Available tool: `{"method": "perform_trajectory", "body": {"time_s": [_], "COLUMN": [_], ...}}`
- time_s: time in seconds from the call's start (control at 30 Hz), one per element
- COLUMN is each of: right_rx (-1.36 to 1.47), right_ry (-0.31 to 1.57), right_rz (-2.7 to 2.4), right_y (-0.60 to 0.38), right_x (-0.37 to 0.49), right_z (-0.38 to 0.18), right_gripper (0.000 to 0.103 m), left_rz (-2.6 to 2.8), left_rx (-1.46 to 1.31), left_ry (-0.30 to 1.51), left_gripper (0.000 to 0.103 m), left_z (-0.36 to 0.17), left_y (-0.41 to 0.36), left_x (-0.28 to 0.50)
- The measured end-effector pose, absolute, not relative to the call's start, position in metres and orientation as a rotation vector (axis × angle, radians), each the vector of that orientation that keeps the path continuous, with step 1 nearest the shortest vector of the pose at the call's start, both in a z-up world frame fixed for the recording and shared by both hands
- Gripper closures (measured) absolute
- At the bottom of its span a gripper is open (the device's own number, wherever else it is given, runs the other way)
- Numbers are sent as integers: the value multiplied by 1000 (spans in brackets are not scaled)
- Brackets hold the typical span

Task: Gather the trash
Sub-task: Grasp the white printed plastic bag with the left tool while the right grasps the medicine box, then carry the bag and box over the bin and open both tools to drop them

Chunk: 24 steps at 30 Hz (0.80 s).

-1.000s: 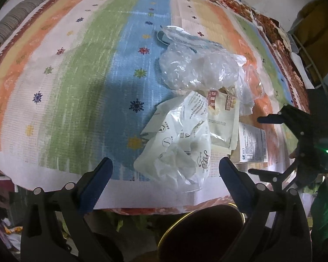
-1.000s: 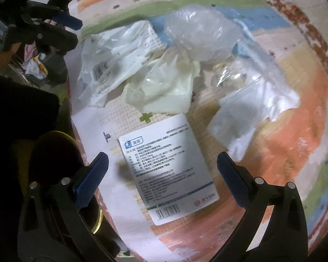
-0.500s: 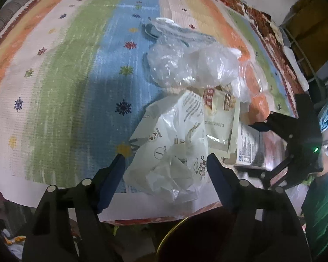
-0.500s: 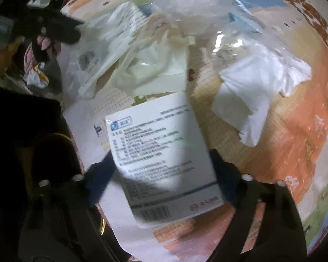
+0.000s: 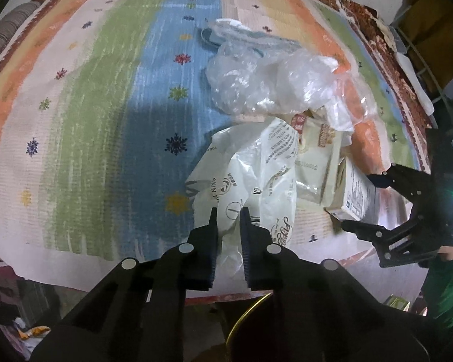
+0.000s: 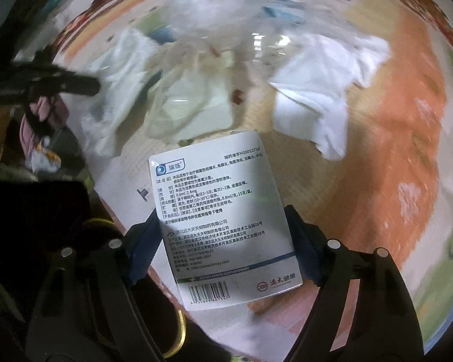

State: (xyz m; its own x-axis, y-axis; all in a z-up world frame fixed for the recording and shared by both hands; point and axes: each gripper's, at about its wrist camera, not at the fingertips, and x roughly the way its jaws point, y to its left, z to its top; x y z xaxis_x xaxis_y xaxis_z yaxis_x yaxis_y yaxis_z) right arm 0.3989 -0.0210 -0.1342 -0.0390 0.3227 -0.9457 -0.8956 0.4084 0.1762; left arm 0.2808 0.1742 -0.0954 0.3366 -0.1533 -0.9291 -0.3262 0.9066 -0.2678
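A pile of trash lies on the striped tablecloth. My left gripper is shut on the near edge of a white printed plastic bag. Behind the bag lie a crumpled clear plastic bag and a cream snack packet. My right gripper is shut on a white medicine box and holds its two sides; the box also shows in the left wrist view, tilted up off the cloth. A white tissue lies beyond the box.
A dark bin with a gold rim stands below the table's near edge, also seen in the right wrist view. Cluttered shelves stand at the right. Clothes lie on the floor at the left.
Both grippers moved forward and closed: the left on the white printed bag, the right on the medicine box, which has tilted up off the cloth.
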Motion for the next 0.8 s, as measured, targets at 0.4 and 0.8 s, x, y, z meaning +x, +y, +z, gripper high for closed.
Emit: {"method": "perform_trajectory", "body": {"time_s": [0.4, 0.8], "right_rx": [-521, -334], "right_ry": [1199, 1061], "right_rz": [938, 847], "right_y": [-42, -76], "right_x": [355, 319], "right_z": [-91, -9], "right_gripper": [30, 31], "left_rz": [138, 123], "left_rx": [-387, -417], "left_ry": [1184, 1078], "left_gripper": [92, 94], "left_z": [-64, -18], "left_y": [168, 144], "left_x": [267, 239]}}
